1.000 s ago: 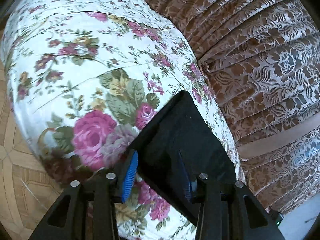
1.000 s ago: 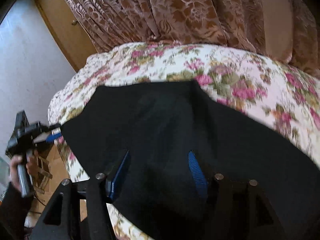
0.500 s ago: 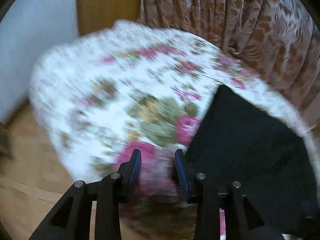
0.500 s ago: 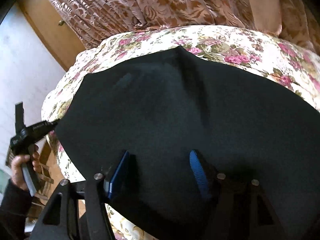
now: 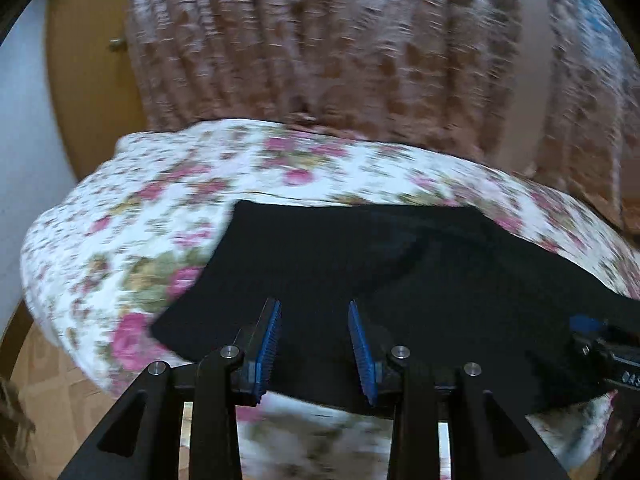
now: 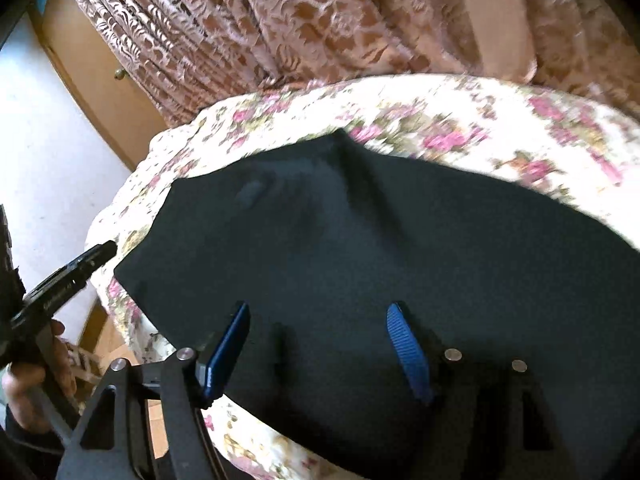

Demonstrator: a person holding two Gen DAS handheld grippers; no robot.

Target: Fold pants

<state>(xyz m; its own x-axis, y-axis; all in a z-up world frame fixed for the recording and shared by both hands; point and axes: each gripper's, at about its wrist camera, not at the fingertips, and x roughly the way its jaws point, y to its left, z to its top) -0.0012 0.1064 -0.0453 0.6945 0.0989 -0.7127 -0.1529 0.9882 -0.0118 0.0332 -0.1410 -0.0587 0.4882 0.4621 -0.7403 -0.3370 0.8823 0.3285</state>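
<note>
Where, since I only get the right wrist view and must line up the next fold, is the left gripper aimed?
Observer: The left gripper points across the near edge of the black pants, close to their left corner.
Operator: Has it caught any cloth?
Observer: No. It is open, and nothing is pinched between its blue pads.
Operator: Is the cloth ahead of it flat?
Observer: Not quite. From that side a raised fold runs diagonally away from its right finger, and the floral bedspread shows to the left of the pants.
</note>
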